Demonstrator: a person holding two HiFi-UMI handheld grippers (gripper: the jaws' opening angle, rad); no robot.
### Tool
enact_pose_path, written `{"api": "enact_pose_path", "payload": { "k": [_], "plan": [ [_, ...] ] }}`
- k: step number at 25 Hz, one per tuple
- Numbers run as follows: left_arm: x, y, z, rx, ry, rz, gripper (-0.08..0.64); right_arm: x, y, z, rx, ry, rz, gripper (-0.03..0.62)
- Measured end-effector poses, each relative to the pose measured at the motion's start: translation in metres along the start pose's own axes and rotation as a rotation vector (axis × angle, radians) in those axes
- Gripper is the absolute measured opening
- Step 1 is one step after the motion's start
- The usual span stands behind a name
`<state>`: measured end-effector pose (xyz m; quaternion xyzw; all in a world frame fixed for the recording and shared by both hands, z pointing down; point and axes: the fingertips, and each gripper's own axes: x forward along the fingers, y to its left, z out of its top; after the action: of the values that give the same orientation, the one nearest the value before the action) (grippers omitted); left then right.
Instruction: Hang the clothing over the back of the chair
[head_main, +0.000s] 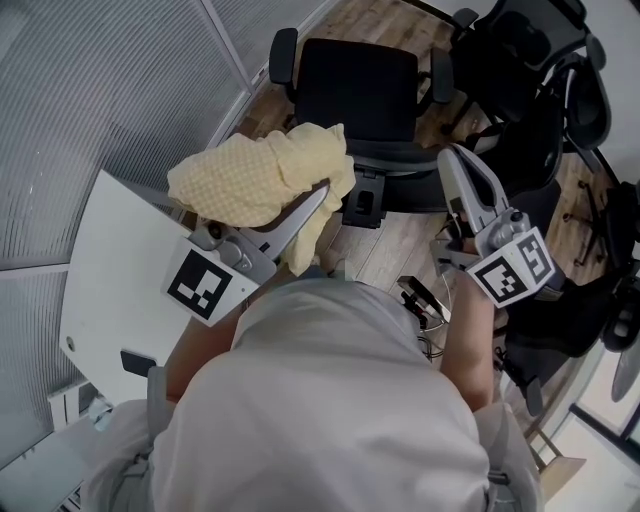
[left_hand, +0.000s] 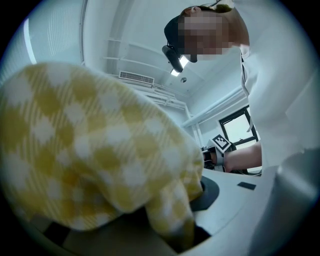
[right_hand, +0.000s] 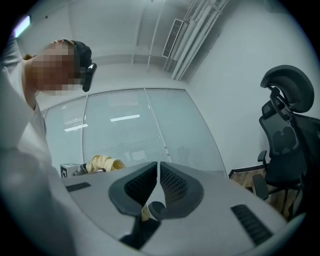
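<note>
Head view: left gripper (head_main: 300, 215) clamped on yellow checked clothing (head_main: 255, 180). Bundle bunched over and around the jaw tips, held up in the air; one fold hanging beneath the jaws. White table (head_main: 110, 270) below and behind that gripper, not touching the cloth. Black office chair (head_main: 360, 85) just beyond the bundle, ahead of left gripper and a little to its right, armrests on either side. Which part is seat and which is back: cannot tell from this angle. Clothing not yet on the chair. Right gripper (head_main: 458, 165) well to the right of left gripper, apart from the cloth, tips near the chair's right-hand edge. Marker cube (head_main: 512, 265) at its rear, close to the hand.

Left gripper view: checked cloth filling the left and lower field, draped straight across the jaws, pads buried under it. Person's forearm and the other gripper's marker seen past the cloth, to the right.

Right gripper view: jaws together, ribbed pads meeting, nothing held between them. Thin yellow sliver showing under the pads; origin unclear. Yellow bundle small and off to the left of the jaws. Glass partition (right_hand: 130, 130) straight ahead of the tips. Dark headrest chair (right_hand: 285, 145) off to the right, well apart.
</note>
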<state>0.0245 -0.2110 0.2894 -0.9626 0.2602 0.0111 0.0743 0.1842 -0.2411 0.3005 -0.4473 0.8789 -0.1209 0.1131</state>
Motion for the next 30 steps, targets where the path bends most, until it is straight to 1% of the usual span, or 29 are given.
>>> {"api": "enact_pose_path", "payload": {
  "k": [5, 9, 18, 20, 22, 25, 28, 30],
  "plan": [
    [0.003, -0.008, 0.005, 0.0, -0.018, -0.084, 0.147, -0.003, -0.002, 0.001, 0.0, -0.009, -0.007, 0.021],
    [0.009, -0.009, 0.014, 0.004, -0.042, -0.135, 0.147, -0.006, -0.005, 0.0, 0.004, -0.014, -0.02, 0.021],
    [0.027, 0.0, 0.051, 0.066, -0.145, -0.184, 0.147, -0.01, -0.012, -0.003, 0.007, -0.021, -0.051, 0.021],
    [0.031, -0.005, 0.053, 0.076, -0.148, -0.194, 0.149, -0.017, -0.012, 0.0, 0.008, -0.021, -0.054, 0.021],
    [0.035, -0.013, 0.045, 0.077, -0.128, -0.215, 0.147, -0.023, -0.012, 0.002, 0.01, -0.019, -0.055, 0.021],
    [0.039, -0.015, 0.021, 0.039, -0.086, -0.238, 0.147, -0.024, -0.013, -0.002, 0.012, -0.008, -0.058, 0.021],
    [0.041, -0.014, 0.007, -0.031, -0.067, -0.229, 0.147, -0.026, -0.013, -0.003, 0.013, 0.002, -0.057, 0.021],
    [0.043, -0.012, -0.002, -0.06, -0.055, -0.225, 0.147, -0.024, -0.012, -0.005, 0.014, 0.008, -0.054, 0.021]
  ]
}}
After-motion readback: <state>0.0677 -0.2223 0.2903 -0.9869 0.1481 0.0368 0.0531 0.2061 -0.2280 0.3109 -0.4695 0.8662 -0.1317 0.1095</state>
